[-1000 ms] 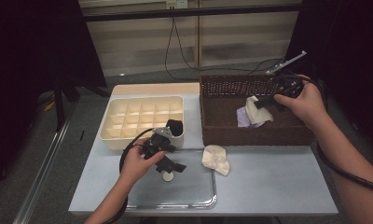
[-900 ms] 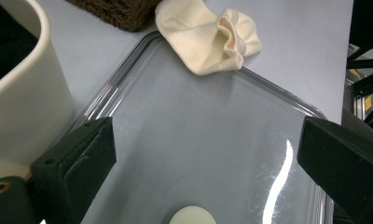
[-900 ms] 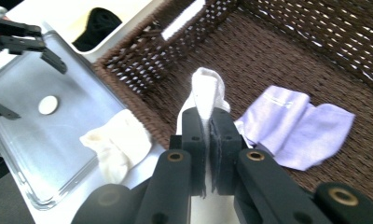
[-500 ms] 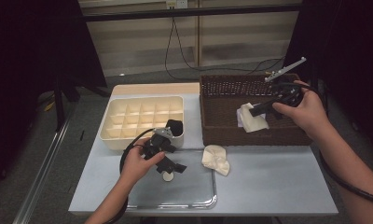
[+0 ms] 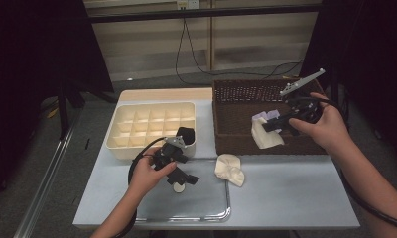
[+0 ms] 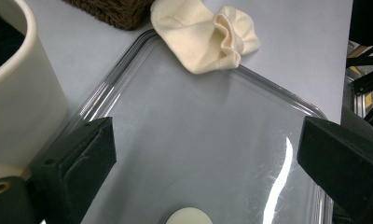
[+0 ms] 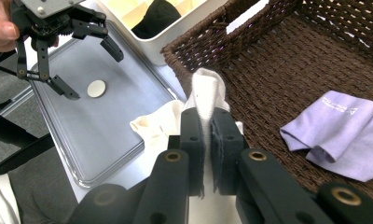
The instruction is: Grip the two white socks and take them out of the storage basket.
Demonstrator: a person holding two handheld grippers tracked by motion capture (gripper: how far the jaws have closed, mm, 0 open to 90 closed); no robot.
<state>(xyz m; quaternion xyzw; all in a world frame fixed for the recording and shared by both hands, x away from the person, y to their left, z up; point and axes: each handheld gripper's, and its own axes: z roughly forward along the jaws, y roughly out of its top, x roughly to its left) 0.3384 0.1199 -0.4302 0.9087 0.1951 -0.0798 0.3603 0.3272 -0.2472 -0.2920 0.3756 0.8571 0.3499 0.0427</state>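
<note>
The right gripper (image 7: pixel 207 140) pinches a soft white sock (image 7: pixel 207 95) over the woven brown basket (image 5: pixel 236 99) at the right. The left gripper (image 6: pixel 208 154) hovers wide-jawed above the glossy clear tray (image 6: pixel 184 140), near a crumpled cream sock (image 6: pixel 203 39).

R tool (image 7: pixel 208 135) clamped on white sock (image 7: pixel 207 95) | over wicker basket (image 7: pixel 268 60)
</note>
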